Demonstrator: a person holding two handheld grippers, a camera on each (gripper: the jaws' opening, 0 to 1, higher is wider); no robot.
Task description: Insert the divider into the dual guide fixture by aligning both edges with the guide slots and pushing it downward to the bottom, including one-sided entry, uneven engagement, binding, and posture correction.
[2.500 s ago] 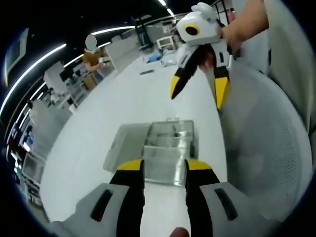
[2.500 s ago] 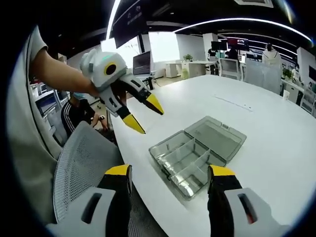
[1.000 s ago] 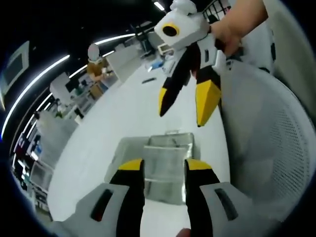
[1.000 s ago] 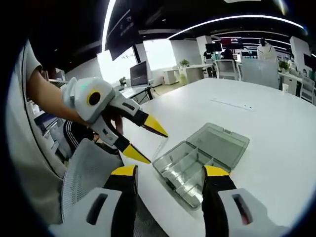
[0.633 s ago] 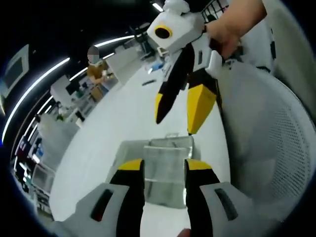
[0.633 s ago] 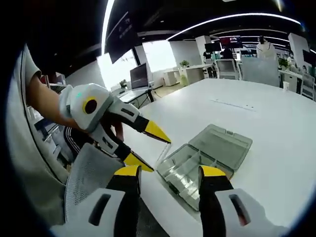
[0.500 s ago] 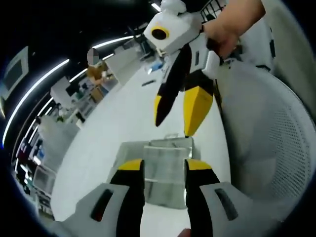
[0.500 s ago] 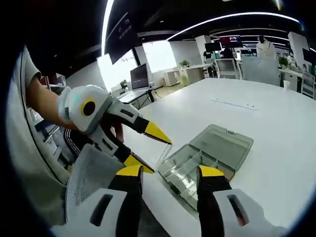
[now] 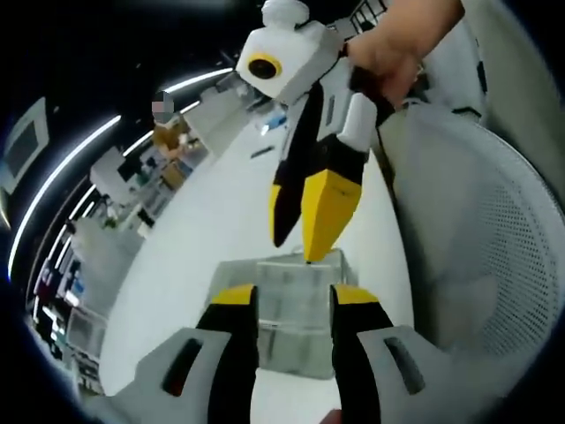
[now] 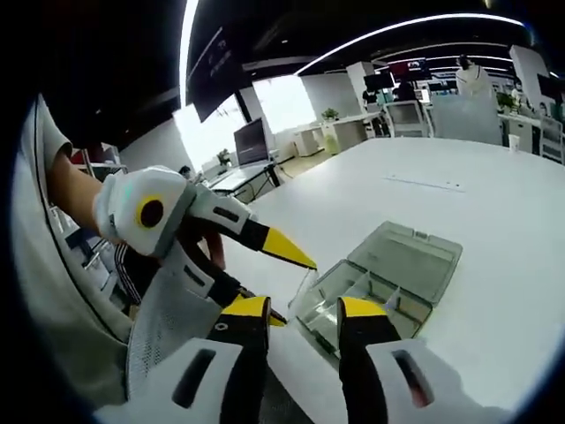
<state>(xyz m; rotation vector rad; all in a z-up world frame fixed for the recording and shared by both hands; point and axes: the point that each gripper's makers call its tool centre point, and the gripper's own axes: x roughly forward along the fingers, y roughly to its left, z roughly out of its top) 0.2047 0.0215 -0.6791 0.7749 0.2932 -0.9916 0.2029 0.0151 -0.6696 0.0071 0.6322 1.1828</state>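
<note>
The left claw [image 9: 293, 299] is grasping the clear divider [image 9: 296, 274] by its two side edges, the sheet standing between the jaws just above the near end of the open compartment box [image 10: 388, 265]. The right claw [image 9: 296, 243] is hanging over the box's far side, released, its jaws narrowed but apart and carrying nothing.

To do this step well, the left claw should be squaring the divider across the box so both edges are meeting their slots together, then lowering it level. The slots are too small to make out, so alignment by sight is looking hard. If one edge is entering first, easing back and levelling is better than pressing. The right claw is well placed to be nudging the high corner down.

The box is lying lid-open near the edge of a white table [image 10: 494, 203], bare around it. A mesh chair [image 9: 477, 265] is standing beside the box, and office desks and screens are showing beyond it.
</note>
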